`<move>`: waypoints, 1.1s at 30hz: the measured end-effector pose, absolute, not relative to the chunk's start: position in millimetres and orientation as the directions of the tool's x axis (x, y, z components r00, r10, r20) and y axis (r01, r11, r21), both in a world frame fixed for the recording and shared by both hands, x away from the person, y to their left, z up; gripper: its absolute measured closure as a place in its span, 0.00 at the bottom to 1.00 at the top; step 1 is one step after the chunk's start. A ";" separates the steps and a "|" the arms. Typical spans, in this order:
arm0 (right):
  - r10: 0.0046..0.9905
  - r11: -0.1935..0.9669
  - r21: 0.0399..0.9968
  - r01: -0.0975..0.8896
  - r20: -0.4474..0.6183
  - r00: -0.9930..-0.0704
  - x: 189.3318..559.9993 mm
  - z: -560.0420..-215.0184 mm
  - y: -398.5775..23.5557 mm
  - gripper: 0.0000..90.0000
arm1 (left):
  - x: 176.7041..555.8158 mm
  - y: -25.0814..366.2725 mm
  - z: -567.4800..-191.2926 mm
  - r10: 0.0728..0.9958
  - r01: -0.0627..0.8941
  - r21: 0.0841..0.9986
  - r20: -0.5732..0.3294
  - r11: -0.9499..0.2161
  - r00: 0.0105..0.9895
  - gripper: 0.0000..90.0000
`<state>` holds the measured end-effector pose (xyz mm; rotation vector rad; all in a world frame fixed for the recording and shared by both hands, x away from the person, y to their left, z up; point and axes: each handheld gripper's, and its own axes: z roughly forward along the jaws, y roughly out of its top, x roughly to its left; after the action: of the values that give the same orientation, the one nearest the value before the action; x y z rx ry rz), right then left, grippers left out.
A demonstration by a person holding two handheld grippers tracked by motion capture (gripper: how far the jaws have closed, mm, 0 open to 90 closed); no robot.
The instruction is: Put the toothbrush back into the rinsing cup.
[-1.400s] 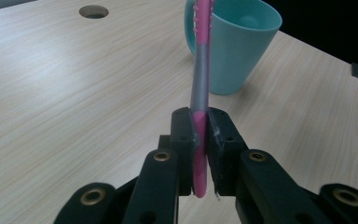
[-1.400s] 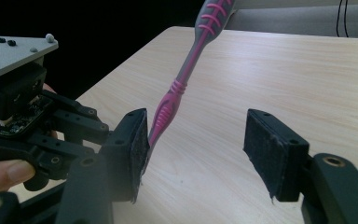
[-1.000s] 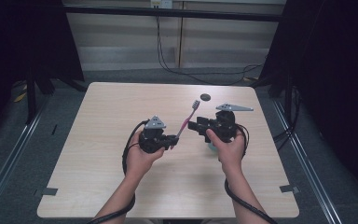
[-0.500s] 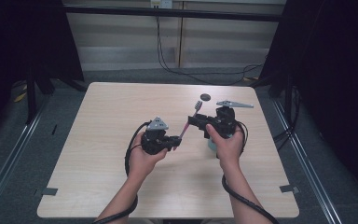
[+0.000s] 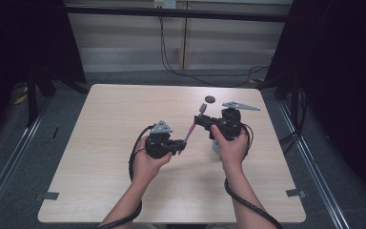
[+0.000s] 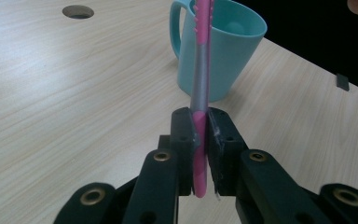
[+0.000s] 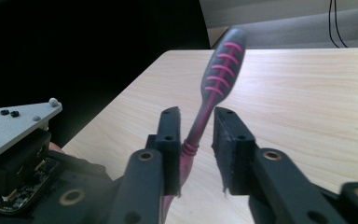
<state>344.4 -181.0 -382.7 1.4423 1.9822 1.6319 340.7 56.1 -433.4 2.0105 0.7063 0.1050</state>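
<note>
Pale wood-grain tabletop (image 5: 105, 143), rectangular, set in a dim room with dark curtains at both sides, grey floor around and cables hanging on the back wall. Left gripper (image 5: 177, 147) clenched on the handle end of a pink-and-grey plastic toothbrush (image 5: 191, 130); handle pinched flat between both pads, confirmed in the left gripper view (image 6: 199, 154). Long axis of the toothbrush running up and away from the left gripper toward the right gripper (image 5: 201, 120), bristle head (image 5: 202, 108) standing past the right jaws on the far side. Right gripper jaws just now closing, neck of the toothbrush (image 7: 200, 122) between them, nearer the left-hand pad, with a gap showing at the other; grip not yet made, so counted as released. Right hand (image 5: 231, 145) nearer the head, left hand (image 5: 147, 162) nearer the handle end. Likely a hand-over from left to right: requires full closure on the neck before any release at the handle. Teal plastic mug (image 6: 216, 44) upright on the table beyond the toothbrush, partly hidden behind the right hand in the high view (image 5: 215, 147). Small dark round hole (image 5: 210, 99) in the tabletop near the far edge, well apart from both grippers.
</note>
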 end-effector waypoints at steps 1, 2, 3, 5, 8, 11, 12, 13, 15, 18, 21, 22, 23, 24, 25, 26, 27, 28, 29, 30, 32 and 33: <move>0.761 -0.085 0.834 0.546 0.408 -0.504 344.3 -383.0 -181.0 0.83 | 340.4 55.5 -433.2 0.517 0.435 0.823 -0.209 -0.366 0.830 0.91; 0.759 -0.086 0.834 0.545 0.410 -0.507 344.4 -383.6 -181.1 0.83 | 339.8 54.7 -433.0 0.519 0.436 0.824 -0.211 -0.362 0.828 0.91; 0.759 -0.086 0.834 0.545 0.410 -0.507 344.4 -383.6 -181.1 0.83 | 339.8 54.7 -433.0 0.519 0.436 0.824 -0.211 -0.362 0.828 0.91; 0.762 -0.093 0.833 0.545 0.412 -0.500 344.2 -384.5 -181.6 0.86 | 338.6 53.0 -432.8 0.516 0.437 0.824 -0.214 -0.360 0.829 0.91; 0.759 -0.105 0.830 0.547 0.423 -0.495 344.2 -385.4 -182.3 0.88 | 336.5 50.9 -434.2 0.515 0.442 0.824 -0.222 -0.356 0.828 0.91; 0.745 -0.113 0.828 0.550 0.437 -0.504 344.3 -386.3 -182.3 0.90 | 334.4 48.1 -437.8 0.516 0.455 0.822 -0.240 -0.342 0.822 0.91; 0.745 -0.113 0.828 0.550 0.437 -0.504 344.3 -386.3 -182.3 0.90 | 334.4 48.1 -437.8 0.516 0.455 0.822 -0.240 -0.342 0.822 0.91; 0.742 -0.109 0.827 0.552 0.437 -0.508 344.2 -386.2 -181.7 0.91 | 333.5 46.7 -438.7 0.518 0.458 0.821 -0.243 -0.341 0.820 0.91; 0.737 -0.109 0.826 0.554 0.440 -0.512 344.0 -386.2 -180.3 0.92 | 332.3 43.8 -439.5 0.518 0.458 0.819 -0.242 -0.344 0.821 0.90; 0.724 -0.111 0.826 0.553 0.448 -0.524 344.5 -386.5 -179.0 0.93 | 331.1 40.4 -438.4 0.516 0.458 0.813 -0.236 -0.359 0.824 0.89; 0.722 -0.109 0.825 0.554 0.449 -0.526 344.9 -386.5 -179.3 0.93 | 330.8 39.4 -437.4 0.512 0.454 0.811 -0.231 -0.369 0.827 0.89; 0.718 -0.110 0.823 0.557 0.454 -0.528 345.3 -386.4 -180.1 0.94 | 331.1 39.2 -437.1 0.509 0.454 0.810 -0.231 -0.372 0.829 0.88; 0.718 -0.110 0.823 0.557 0.454 -0.528 345.3 -386.4 -180.1 0.94 | 331.1 39.0 -436.8 0.507 0.453 0.809 -0.230 -0.375 0.830 0.88; 0.714 -0.111 0.823 0.557 0.457 -0.531 345.2 -386.6 -180.7 0.94 | 331.2 38.5 -436.7 0.505 0.451 0.809 -0.229 -0.377 0.832 0.88; 0.715 -0.111 0.823 0.558 0.456 -0.530 345.1 -386.6 -180.9 0.94 | 331.1 38.0 -436.8 0.504 0.453 0.808 -0.231 -0.377 0.832 0.88; 0.715 -0.110 0.822 0.558 0.456 -0.531 345.2 -386.7 -180.9 0.94 | 331.0 37.5 -436.9 0.501 0.453 0.806 -0.231 -0.382 0.834 0.88; 0.715 -0.110 0.822 0.558 0.456 -0.531 345.2 -386.7 -180.9 0.94 | 330.7 36.6 -437.3 0.499 0.451 0.807 -0.231 -0.382 0.835 0.88; 0.716 -0.109 0.822 0.558 0.455 -0.530 345.1 -386.9 -180.9 0.94 | 330.4 35.8 -437.8 0.495 0.453 0.807 -0.236 -0.379 0.836 0.87; 0.717 -0.107 0.823 0.558 0.453 -0.530 345.1 -387.2 -181.0 0.94 | 330.0 35.0 -438.1 0.493 0.452 0.807 -0.237 -0.381 0.837 0.87; 0.719 -0.104 0.823 0.559 0.451 -0.529 345.2 -387.4 -181.0 0.94 | 329.3 33.9 -438.2 0.490 0.452 0.805 -0.237 -0.384 0.839 0.87; 0.721 -0.102 0.821 0.561 0.450 -0.527 345.2 -387.5 -180.8 0.94 | 328.2 31.6 -438.6 0.482 0.452 0.806 -0.244 -0.383 0.842 0.85; 0.723 -0.098 0.823 0.559 0.445 -0.528 345.2 -387.5 -180.7 0.94 | 327.9 30.8 -438.4 0.480 0.451 0.805 -0.243 -0.385 0.843 0.85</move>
<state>345.2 -180.7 -387.5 1.4424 2.0056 1.6953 327.9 30.8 -438.4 2.0314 0.6828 0.0361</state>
